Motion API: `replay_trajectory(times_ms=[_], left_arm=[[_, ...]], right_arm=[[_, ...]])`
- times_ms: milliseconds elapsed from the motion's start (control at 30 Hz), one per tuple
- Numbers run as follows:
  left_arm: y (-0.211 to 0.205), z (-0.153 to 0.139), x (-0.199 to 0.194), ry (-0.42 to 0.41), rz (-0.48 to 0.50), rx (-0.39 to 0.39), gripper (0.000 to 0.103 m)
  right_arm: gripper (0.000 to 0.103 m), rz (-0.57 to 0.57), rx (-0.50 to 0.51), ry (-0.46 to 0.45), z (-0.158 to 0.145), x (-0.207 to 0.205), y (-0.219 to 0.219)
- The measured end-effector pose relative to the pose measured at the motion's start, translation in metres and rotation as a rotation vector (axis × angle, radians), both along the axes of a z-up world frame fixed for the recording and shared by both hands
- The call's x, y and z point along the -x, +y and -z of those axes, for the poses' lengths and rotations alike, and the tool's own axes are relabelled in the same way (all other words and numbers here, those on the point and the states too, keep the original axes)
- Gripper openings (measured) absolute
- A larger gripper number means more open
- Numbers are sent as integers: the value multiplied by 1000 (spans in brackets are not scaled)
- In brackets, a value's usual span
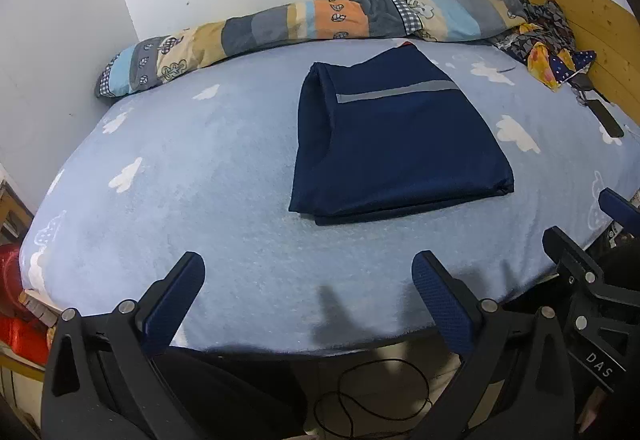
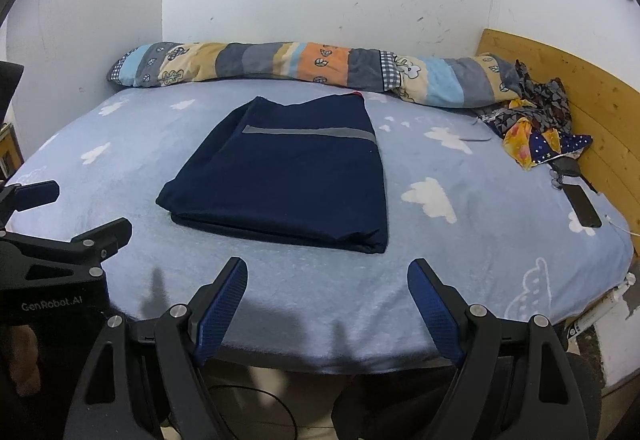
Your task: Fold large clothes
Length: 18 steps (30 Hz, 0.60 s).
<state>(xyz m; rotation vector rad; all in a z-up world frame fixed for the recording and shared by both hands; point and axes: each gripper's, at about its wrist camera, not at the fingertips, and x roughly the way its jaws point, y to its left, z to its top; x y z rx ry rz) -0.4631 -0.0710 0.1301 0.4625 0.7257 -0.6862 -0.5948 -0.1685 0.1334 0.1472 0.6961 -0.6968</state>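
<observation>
The dark navy garment with a grey reflective stripe (image 1: 400,136) lies folded into a compact rectangle on the light blue cloud-print bed sheet (image 1: 200,168), ahead of both tools and touching neither. The left gripper (image 1: 308,292) hangs spread wide and empty near the bed's front edge; the right gripper (image 2: 328,292) is likewise splayed with nothing between its blue-padded fingers (image 2: 222,304). The folding looks essentially finished. If one more tidy-up is wanted, it would pay to come in low, press the near layered edge flat, and square the slightly puffed left fold without dragging the stack toward the rolled patchwork quilt (image 2: 304,70) beyond it.
</observation>
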Motion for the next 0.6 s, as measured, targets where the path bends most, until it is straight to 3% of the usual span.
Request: replay_trajectory(times_ms=[600], left_arm=[[-1, 1, 4, 0, 21, -10, 103]], right_arm=[[85, 29, -24, 3, 2, 1, -4]])
